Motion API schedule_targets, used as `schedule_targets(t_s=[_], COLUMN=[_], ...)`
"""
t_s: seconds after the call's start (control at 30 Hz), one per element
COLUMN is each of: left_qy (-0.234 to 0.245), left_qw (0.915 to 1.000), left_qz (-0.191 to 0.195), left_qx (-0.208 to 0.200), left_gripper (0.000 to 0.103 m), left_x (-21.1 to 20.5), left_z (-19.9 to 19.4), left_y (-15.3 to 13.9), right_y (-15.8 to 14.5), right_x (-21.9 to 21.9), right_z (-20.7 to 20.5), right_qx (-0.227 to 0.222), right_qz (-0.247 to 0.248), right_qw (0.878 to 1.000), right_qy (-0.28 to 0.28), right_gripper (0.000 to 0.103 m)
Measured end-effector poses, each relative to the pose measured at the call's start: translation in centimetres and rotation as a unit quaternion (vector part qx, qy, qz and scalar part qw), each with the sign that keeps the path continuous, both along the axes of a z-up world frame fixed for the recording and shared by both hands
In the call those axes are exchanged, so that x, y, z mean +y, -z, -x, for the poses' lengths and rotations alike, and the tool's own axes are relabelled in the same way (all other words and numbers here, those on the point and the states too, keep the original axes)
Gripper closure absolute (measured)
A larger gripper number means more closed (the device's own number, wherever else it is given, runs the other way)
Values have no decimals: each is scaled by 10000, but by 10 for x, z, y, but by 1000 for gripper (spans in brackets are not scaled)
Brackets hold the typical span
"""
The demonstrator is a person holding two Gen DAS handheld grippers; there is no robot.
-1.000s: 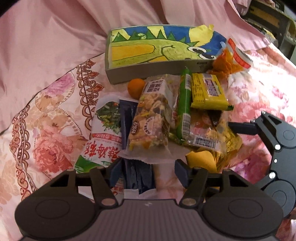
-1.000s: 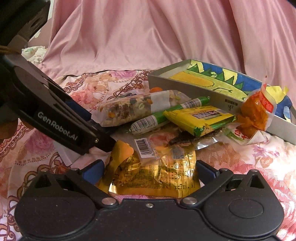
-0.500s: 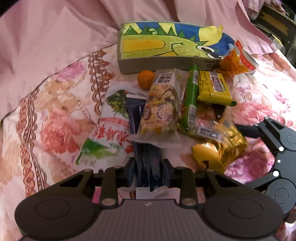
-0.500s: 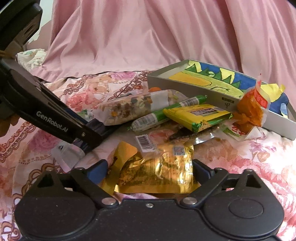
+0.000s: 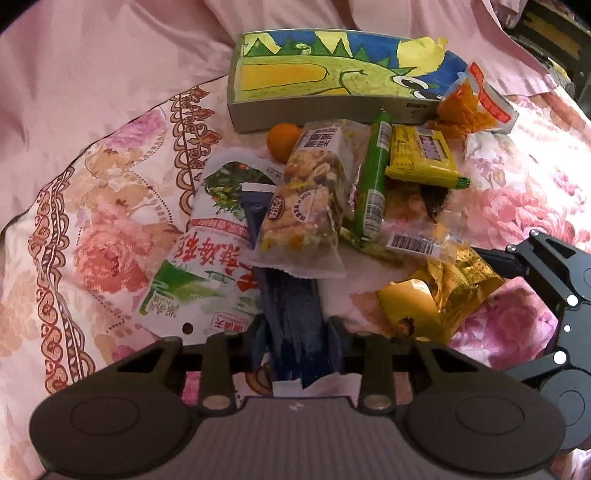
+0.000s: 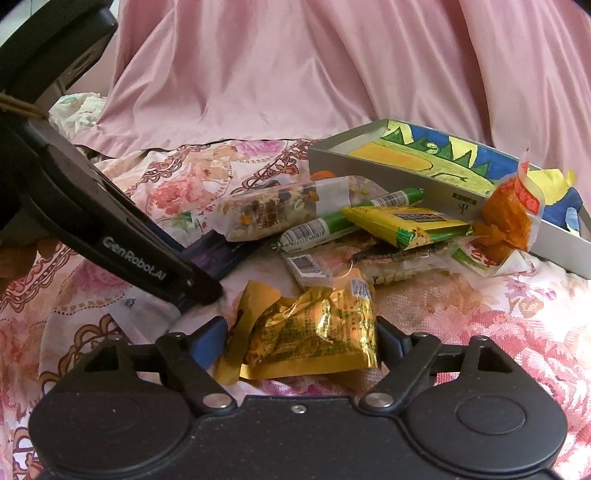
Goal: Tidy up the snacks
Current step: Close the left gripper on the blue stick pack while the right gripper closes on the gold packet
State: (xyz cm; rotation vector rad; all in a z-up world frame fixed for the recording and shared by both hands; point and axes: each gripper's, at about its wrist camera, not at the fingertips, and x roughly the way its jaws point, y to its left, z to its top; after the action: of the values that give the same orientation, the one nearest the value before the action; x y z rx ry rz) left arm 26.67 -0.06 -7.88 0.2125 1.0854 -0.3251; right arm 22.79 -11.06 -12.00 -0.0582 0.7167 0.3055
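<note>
A pile of snacks lies on a pink floral bedspread [image 5: 110, 221]. My left gripper [image 5: 297, 332] is shut on a dark blue packet [image 5: 291, 306] whose far end lies under a clear nut-mix bag [image 5: 306, 206]. My right gripper [image 6: 301, 339] is shut on a crumpled gold packet [image 6: 314, 328], which also shows in the left wrist view [image 5: 447, 291]. Behind lie a green sausage stick [image 5: 373, 184], a yellow bar [image 5: 421, 155], an orange snack pouch [image 5: 472, 107] and a white-green bag [image 5: 210, 251]. A grey box with a dinosaur drawing [image 5: 332, 74] stands at the back.
A small orange fruit [image 5: 282, 142] sits by the box's front wall. A barcoded clear packet [image 5: 410, 236] lies in the middle of the pile. Pink drapery [image 6: 295, 74] rises behind the bed. Dark furniture [image 5: 554, 33] shows at the far right.
My left gripper closed on the dark blue packet and drew back from the pile. My right gripper closed on the gold packet, crumpling it.
</note>
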Motion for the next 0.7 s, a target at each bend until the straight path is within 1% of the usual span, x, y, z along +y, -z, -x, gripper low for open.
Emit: schedule_targets(t_s=[0.1,0.27,0.43,0.6,0.7], left_qy=[-117,-464,-814,-1010,-1047], left_qw=[9999,9987,9957,9929,9927], left_qz=[49,233,415,549,546], left_qx=[3,-21,-174,-308,-249], left_gripper=[69,70,71,72,72], left_x=[6,22,36,45,46], left_z=[6,24,44,60,67], left_y=[-3,-9,-16,-18,-16], right_y=[-1,-5,-10,-16,-18], right_x=[0,1,8,17,20], right_z=[4,12,20,30,34], right_qx=[-46,-132,-212,-309,-414], right_qz=[-3,0,-18,-82,-116], right_qw=[10000,9998,9993,9978,9966], right_qy=[-15,-127,-319,-586,-703], right_gripper=[26,27,27,27,27])
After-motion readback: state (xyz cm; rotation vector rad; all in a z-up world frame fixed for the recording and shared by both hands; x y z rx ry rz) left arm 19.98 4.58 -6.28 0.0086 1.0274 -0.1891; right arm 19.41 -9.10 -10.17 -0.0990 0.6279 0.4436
